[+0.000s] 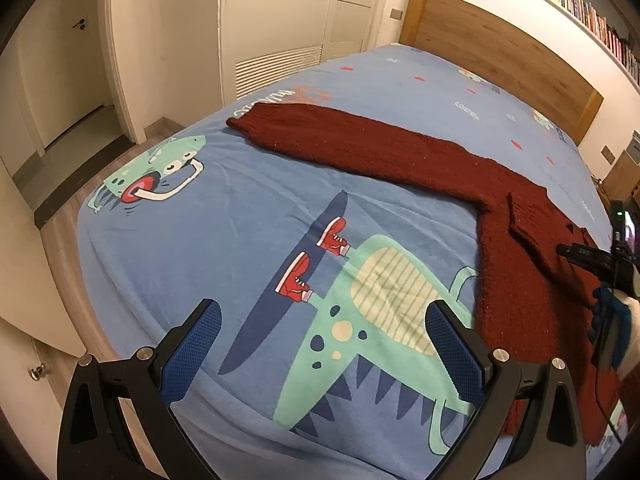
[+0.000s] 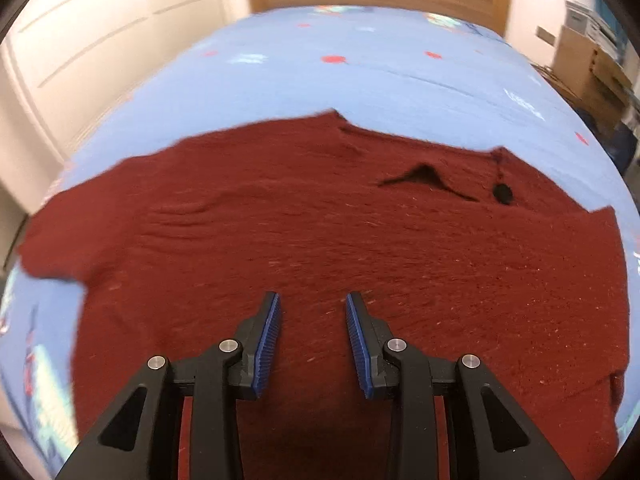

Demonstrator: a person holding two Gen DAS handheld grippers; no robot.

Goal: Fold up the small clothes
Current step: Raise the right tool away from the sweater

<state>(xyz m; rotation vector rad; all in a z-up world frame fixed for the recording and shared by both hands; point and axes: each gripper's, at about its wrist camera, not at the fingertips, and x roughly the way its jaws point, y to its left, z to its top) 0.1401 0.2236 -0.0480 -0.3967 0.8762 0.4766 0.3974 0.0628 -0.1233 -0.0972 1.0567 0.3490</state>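
On the bed point(image 1: 248, 216), over a blue sheet printed with cartoon dinosaurs, a dark red sweater point(image 1: 520, 264) lies spread out on the right side; one sleeve point(image 1: 360, 140) runs long and straight toward the far left, its cuff lying near the bed's left edge; the body lies flat at the near right, with a small raised fold in the knit near the collar; in the right wrist view a dark loop and a small black tag or button point(image 2: 503, 194) show near the neckline at the far right, too small to identify.

As a judgement, folding has hardly begun: the sleeve is not yet brought in over the body, the body is not doubled, and no tidy stack is in view; the whole fold is left to do.

Left tongs point(image 1: 322, 344) hang wide open above the dinosaur print, just left of the sweater's hem, holding nothing; right tongs point(image 2: 313, 340) hover over the middle of the sweater body, partly open, with nothing pinched between the blue pads point(image 2: 268, 344); that view is blurred.

Writing: orange and grey letters are printed on the sheet beyond the sleeve, partly covered and unreadable; book spines on the far wall shelf point(image 1: 576, 4) are too small to read; no brand shows on the tongs.
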